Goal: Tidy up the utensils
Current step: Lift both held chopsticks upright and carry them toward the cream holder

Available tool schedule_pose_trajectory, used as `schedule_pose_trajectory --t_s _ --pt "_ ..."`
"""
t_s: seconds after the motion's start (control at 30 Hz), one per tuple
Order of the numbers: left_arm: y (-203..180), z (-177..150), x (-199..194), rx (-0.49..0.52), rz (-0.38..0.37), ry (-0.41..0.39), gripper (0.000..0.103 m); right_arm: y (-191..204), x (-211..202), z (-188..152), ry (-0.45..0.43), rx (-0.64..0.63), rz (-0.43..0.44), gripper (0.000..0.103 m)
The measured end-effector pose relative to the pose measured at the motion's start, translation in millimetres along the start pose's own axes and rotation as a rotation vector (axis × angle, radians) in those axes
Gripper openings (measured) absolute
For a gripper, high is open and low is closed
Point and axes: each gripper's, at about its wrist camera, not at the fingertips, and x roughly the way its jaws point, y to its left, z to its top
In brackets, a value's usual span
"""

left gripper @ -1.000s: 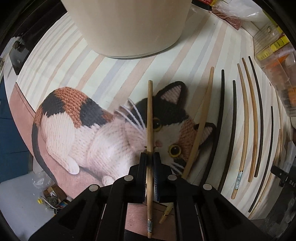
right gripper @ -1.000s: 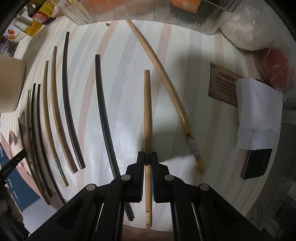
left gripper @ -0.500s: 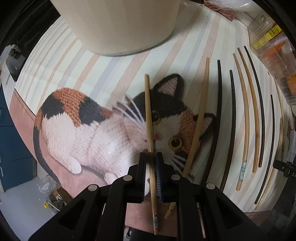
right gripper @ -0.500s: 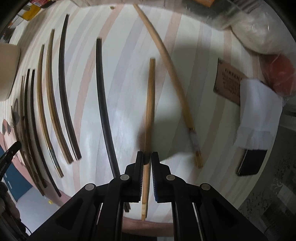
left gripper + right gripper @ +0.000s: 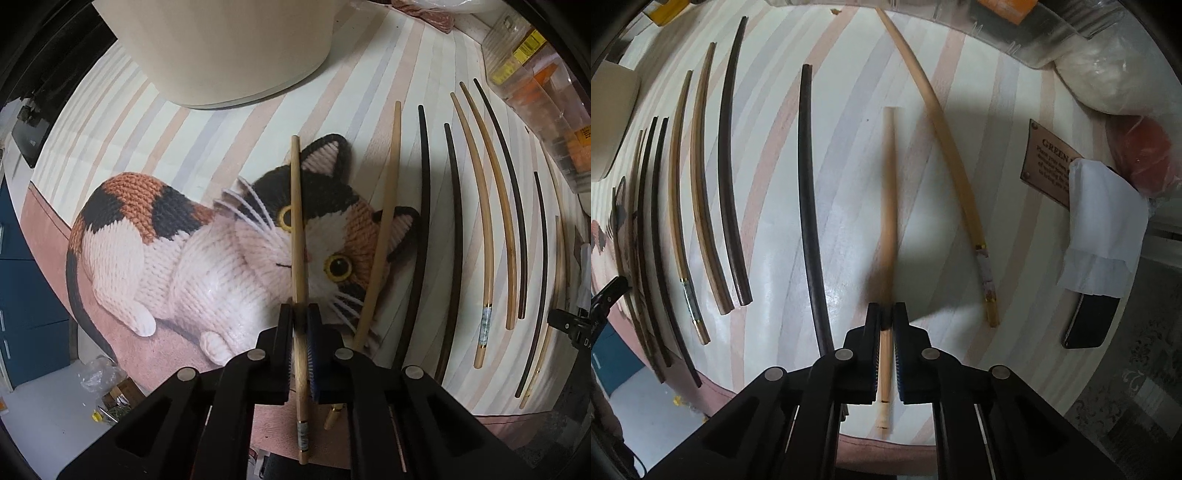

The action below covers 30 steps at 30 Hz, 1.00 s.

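Observation:
My left gripper [image 5: 300, 314] is closing tight on a light wooden chopstick [image 5: 297, 221] with a pearly band near its lower end. It holds the stick over the knitted-cat picture on the mat [image 5: 122, 229]. A second light chopstick [image 5: 384, 229] lies just to the right. In the right wrist view my right gripper [image 5: 886, 314] is likewise closing tight on a plain light chopstick [image 5: 888, 184], which is blurred and hangs above the striped mat. A light chopstick with a patterned band [image 5: 945, 140] lies slanted to its right, a dark chopstick [image 5: 807, 184] to its left.
Several dark and light chopsticks [image 5: 487, 229] lie side by side, seen at the left in the right wrist view [image 5: 698, 192]. A beige container [image 5: 229, 48] stands at the back left, a clear plastic box [image 5: 546, 92] behind. A white tissue [image 5: 1104, 229], black case [image 5: 1089, 325] and brown label [image 5: 1049, 162] sit at the right.
The right gripper has shifted a little over the mat, and its chopstick now looks blurred and reaches farther up the frame. The left gripper's chopstick has tilted slightly, top end leftwards.

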Motion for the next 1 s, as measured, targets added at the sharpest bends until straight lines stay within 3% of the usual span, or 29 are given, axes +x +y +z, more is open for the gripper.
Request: schedule_pose_trajectory --t_s 0.23,0.5,0.73,0.77,1.0 --pt "-1.6 -18.2 -30.4 0.015 -0.02 -0.06 0.004 -3.2 -29.2 -43.2 -0.093 0.043 0.112 0.007" --pt "5.6 -47.0 -89.1 -0.016 -0.045 -0.191 0.004 18.0 -86.3 -81.5 -0.237 0.041 0.189 0.007" --pt "31.1 -59.5 -167.4 -0.035 -0.089 -0.364 0.004 27.4 -166.7 -92.5 -0.408 0.013 0.282 0.007" --pt "33.0 -57.8 -177.0 -0.042 -0.096 -0.387 0.004 14.2 -178.7 -95.8 -0.427 0.006 0.295 0.007" --pt "50.8 -50.8 -261.2 -0.06 -0.154 -0.571 0.004 69.7 -265.5 -90.5 -0.614 -0.093 0.374 0.007"
